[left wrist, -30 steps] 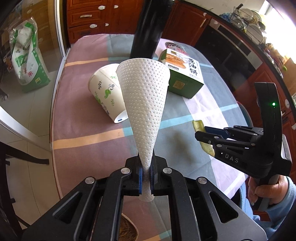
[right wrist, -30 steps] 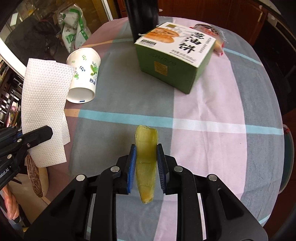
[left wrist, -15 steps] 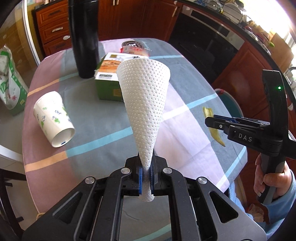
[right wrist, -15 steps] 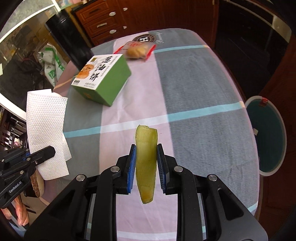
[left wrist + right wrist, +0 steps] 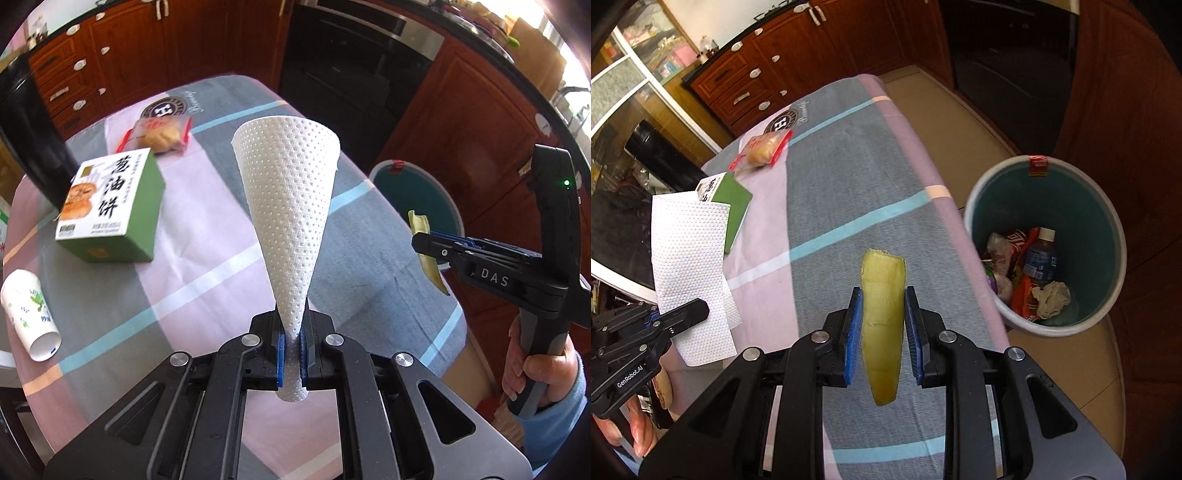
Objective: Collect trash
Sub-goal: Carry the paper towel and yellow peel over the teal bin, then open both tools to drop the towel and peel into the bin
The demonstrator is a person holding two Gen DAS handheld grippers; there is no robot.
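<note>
My left gripper (image 5: 291, 332) is shut on a white dotted paper towel (image 5: 288, 206) that stands up in front of the camera, above the table. It also shows in the right wrist view (image 5: 690, 273), at the left. My right gripper (image 5: 882, 314) is shut on a yellow-green peel strip (image 5: 882, 295), held above the table's right edge; the peel shows in the left wrist view (image 5: 419, 225) too. A teal trash bin with a white rim (image 5: 1104, 206) stands on the floor right of the table, with several wrappers and a bottle inside. It is partly visible in the left wrist view (image 5: 410, 184).
On the striped tablecloth (image 5: 207, 258) lie a green box (image 5: 110, 206), a paper cup on its side (image 5: 29, 317) and a bagged snack (image 5: 159, 133). A black flask (image 5: 657, 155) stands at the far left. Wooden cabinets (image 5: 783, 62) surround the table.
Both grippers have swung right with their loads. The trash bin has come fully into the right wrist view, and the cup and box have slid left.
</note>
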